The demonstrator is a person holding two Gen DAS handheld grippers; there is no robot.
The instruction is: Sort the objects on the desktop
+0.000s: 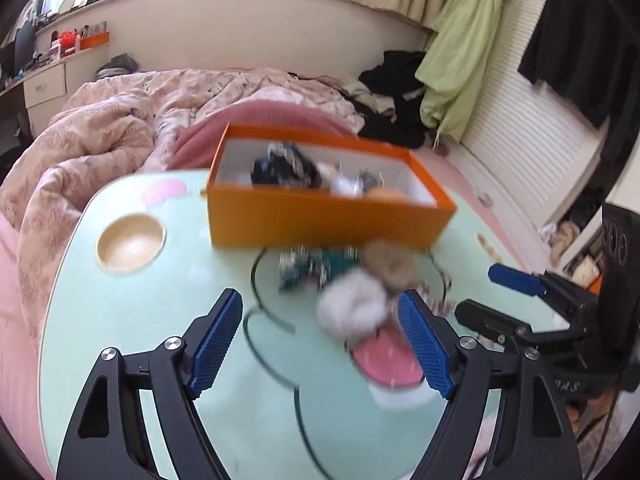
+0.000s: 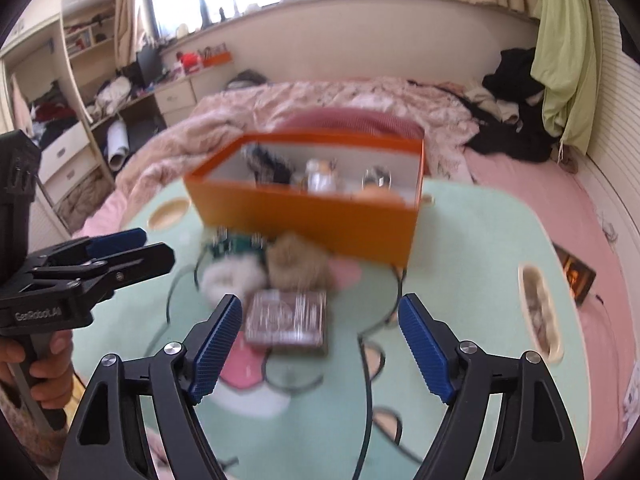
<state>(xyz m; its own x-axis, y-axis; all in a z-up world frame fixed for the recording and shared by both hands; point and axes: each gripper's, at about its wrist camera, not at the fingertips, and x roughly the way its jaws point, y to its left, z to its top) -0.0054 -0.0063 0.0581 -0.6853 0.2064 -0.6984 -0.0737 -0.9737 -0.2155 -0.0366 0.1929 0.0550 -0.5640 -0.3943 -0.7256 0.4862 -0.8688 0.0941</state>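
Both hand-held grippers hang over the mint-green counter [image 2: 472, 240], jaws spread wide with nothing between them: the left hand-held gripper [image 1: 320, 344] and the right hand-held gripper [image 2: 320, 344]. The left one's body reads "GenRobot.AI". In front of the orange box [image 2: 320, 216] lie a white pompom [image 2: 230, 278], a tan pompom [image 2: 298, 260] and a patterned card box [image 2: 286, 318], its print too blurred to read.
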